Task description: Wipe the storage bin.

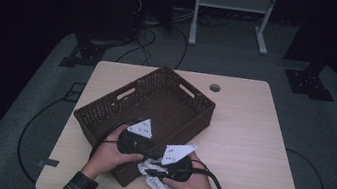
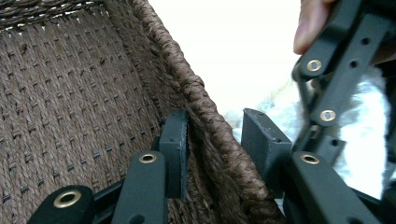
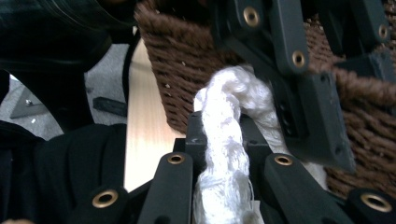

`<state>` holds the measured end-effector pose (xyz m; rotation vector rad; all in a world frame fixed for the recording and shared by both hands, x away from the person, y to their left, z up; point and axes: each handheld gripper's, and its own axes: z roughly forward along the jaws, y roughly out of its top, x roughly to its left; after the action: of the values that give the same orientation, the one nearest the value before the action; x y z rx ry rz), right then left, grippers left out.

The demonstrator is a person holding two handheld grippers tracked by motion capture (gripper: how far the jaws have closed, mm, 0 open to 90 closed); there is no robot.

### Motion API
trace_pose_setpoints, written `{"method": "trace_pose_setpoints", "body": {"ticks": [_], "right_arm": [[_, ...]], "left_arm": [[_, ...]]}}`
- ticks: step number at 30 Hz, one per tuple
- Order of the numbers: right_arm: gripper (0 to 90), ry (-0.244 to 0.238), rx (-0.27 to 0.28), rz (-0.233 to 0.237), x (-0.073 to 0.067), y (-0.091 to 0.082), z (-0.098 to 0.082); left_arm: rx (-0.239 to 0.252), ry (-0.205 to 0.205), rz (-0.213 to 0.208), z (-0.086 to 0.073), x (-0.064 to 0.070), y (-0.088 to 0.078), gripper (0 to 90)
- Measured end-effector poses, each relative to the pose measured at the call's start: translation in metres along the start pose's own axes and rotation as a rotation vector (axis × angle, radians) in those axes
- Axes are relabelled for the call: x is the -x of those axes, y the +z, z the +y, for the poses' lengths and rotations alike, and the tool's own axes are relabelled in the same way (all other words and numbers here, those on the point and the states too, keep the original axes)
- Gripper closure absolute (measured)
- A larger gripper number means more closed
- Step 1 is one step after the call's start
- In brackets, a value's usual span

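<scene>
Fingers first: left gripper (image 2: 212, 149) straddles the near wall of the wicker basket (image 2: 70, 102), one pad (image 2: 175, 149) inside against the weave, the other pad (image 2: 261, 144) outside at 3 o'clock of the rim; looks like it pinches the wall, though contact on the outer pad isn't clear. Left gripper view also has the white crumpled cloth (image 2: 369, 135) at 3 o'clock, outside the basket, with the other gripper's black linkage across it. Right gripper view: right gripper (image 3: 224, 140) is clamped narrow on the cloth (image 3: 224, 154), which is squeezed into a twisted rope running from 6 o'clock up to centre; basket's outer wall (image 3: 177, 74) sits at 12 o'clock just behind it, and bare table (image 3: 142, 135) shows at 9 o'clock. High view: basket (image 1: 103, 110) lies diagonal on the table (image 1: 251, 137), apparently empty inside; left gripper (image 1: 140, 148) at its near corner, right gripper (image 1: 157, 170) just at 4 o'clock of that, cloth (image 1: 157, 183) bunched under it on the table edge side, touching or just beside the basket's outer wall. My read: step in hand is lift-and-carry, basket steadied by left, cloth gripped but not yet over the rim. Next move needs the cloth raised above the rim, moved toward 11 o'clock over the basket floor, then released; trailing end could snag on the rim or on the left gripper.
</scene>
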<state>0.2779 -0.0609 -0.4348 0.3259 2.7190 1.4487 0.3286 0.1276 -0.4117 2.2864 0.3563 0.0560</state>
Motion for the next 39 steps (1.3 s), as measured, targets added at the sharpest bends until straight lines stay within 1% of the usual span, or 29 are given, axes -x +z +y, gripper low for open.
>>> {"method": "trace_pose_setpoints", "body": {"ticks": [4, 5, 7, 8, 10, 14, 15, 19, 21, 27, 32, 35, 39], "right_arm": [[77.7, -0.013, 0.016, 0.009, -0.001, -0.001, 0.001], [77.7, -0.008, 0.008, 0.011, -0.001, 0.0, 0.001], [77.8, -0.017, -0.027, -0.014, 0.0, 0.003, -0.001], [77.8, -0.016, -0.034, -0.02, 0.002, 0.005, -0.003], [77.8, 0.0, -0.04, -0.018, 0.005, 0.008, -0.006], [77.9, 0.002, -0.064, -0.035, 0.01, 0.012, -0.012], [77.9, 0.009, -0.074, -0.039, 0.011, 0.013, -0.014], [77.9, -0.004, -0.105, -0.053, 0.012, 0.018, -0.019], [77.9, 0.003, -0.115, -0.054, 0.012, 0.02, -0.02], [77.9, 0.005, -0.122, -0.035, 0.009, 0.026, -0.022], [77.9, -0.01, -0.127, -0.012, 0.0, 0.034, -0.023], [77.9, -0.03, -0.115, -0.008, -0.003, 0.035, -0.021], [78.0, -0.022, -0.091, -0.002, -0.004, 0.031, -0.018]], "left_arm": [[-0.001, 0.0, 0.0, 0.0, 0.0, 0.0, 61.5], [-0.001, 0.0, 0.001, 0.0, 0.0, 0.0, 61.5], [0.001, 0.002, 0.002, 0.0, 0.0, 0.0, 61.5], [-0.002, 0.006, 0.002, 0.0, 0.0, 0.0, 61.5], [-0.002, 0.006, 0.002, 0.0, 0.0, 0.0, 61.5], [0.0, 0.001, 0.003, 0.0, 0.0, 0.0, 61.5], [0.001, 0.0, 0.003, 0.0, 0.001, 0.0, 61.5], [0.004, -0.006, 0.002, 0.0, 0.001, 0.0, 61.5], [0.007, -0.007, 0.003, 0.0, 0.001, 0.001, 61.5], [-0.001, -0.002, 0.0, 0.0, 0.001, 0.0, 61.7], [0.002, -0.002, 0.001, 0.0, 0.001, 0.0, 61.9], [0.002, -0.002, 0.0, 0.0, 0.001, 0.0, 61.9], [0.001, -0.001, 0.0, 0.0, 0.0, 0.0, 61.8]]}}
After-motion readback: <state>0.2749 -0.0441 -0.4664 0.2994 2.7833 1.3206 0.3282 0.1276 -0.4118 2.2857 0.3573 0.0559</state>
